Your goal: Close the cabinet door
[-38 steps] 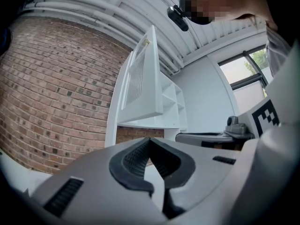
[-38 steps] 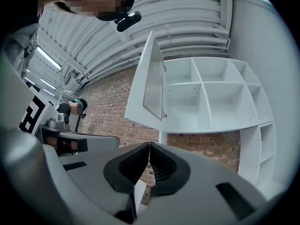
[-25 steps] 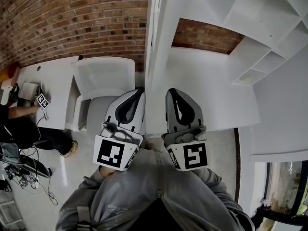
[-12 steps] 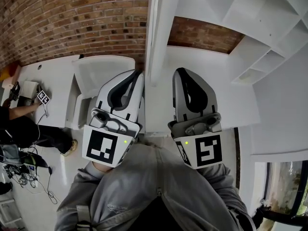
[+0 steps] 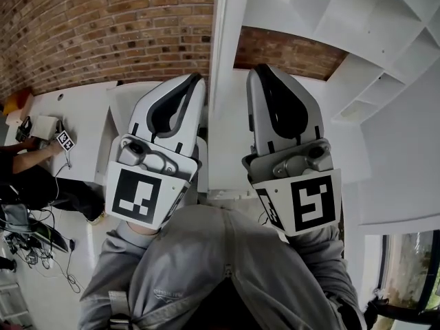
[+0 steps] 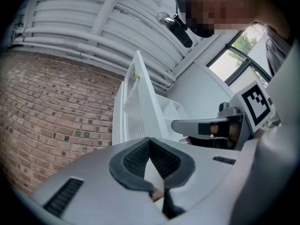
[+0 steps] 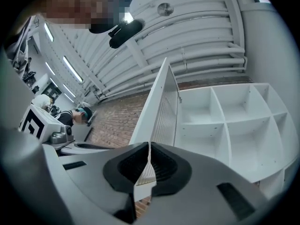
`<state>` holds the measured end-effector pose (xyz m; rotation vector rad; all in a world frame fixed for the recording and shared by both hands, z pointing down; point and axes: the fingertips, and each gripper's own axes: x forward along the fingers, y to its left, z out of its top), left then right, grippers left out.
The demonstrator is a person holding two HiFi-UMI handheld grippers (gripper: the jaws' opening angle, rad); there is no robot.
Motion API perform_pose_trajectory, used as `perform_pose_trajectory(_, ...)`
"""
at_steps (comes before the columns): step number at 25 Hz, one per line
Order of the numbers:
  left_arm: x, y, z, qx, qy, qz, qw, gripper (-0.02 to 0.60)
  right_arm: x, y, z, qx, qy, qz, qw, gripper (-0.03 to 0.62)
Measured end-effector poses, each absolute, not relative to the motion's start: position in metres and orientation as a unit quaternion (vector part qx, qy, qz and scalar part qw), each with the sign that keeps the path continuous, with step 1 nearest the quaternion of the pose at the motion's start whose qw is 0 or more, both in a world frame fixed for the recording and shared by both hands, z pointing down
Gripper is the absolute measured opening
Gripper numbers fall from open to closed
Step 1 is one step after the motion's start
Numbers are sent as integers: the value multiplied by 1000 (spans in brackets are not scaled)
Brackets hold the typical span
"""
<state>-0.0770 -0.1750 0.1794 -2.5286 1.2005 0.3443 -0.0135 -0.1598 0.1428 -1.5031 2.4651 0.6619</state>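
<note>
Left gripper (image 5: 198, 78): held out ahead of the person's grey sweatshirt (image 5: 220, 267), just left of the door's edge. Its own view shows the jaws pressed together at the tips with nothing between them.
Right gripper (image 5: 260, 69): level with its partner, just right of that same edge. Jaws closed down to a thin slit, and empty too.
Cabinet door (image 5: 221, 47): there it is, white and standing wide open. It is seen edge-on, running straight down between the two grippers and ahead of both sets of jaws.
Cabinet (image 7: 225, 121): white, a grid of open compartments, right of the door.
Brick wall (image 5: 103, 26): red-brown, filling the left side behind the door.
Desk (image 5: 75, 108): white, far left, with another person's arm reaching over it.
</note>
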Motion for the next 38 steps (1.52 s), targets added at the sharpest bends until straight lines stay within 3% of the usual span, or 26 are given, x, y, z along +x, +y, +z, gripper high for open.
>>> perform_pose_trajectory(3, -75, -175, 171, -889, 410, 124, 163, 6, -20, -158, 137, -492, 837, 219, 91, 51)
perform_pose_trajectory(6, -72, -174, 164, -889, 407, 124, 172, 6, -27, -158, 132, -483, 844, 217, 87, 121)
perform_pose_trajectory(14, -74, -177, 156, -886, 409, 128, 176, 6, -33, -152, 119, -472, 851, 209, 98, 133)
perform_pose_trajectory(19, -75, -178, 152, -884, 410, 132, 181, 6, -47, -159, 118, -466, 853, 219, 84, 178)
perform_pose_trajectory(38, -65, -202, 154, -898, 388, 134, 159, 6, -56, -194, 113, -492, 842, 205, 84, 191)
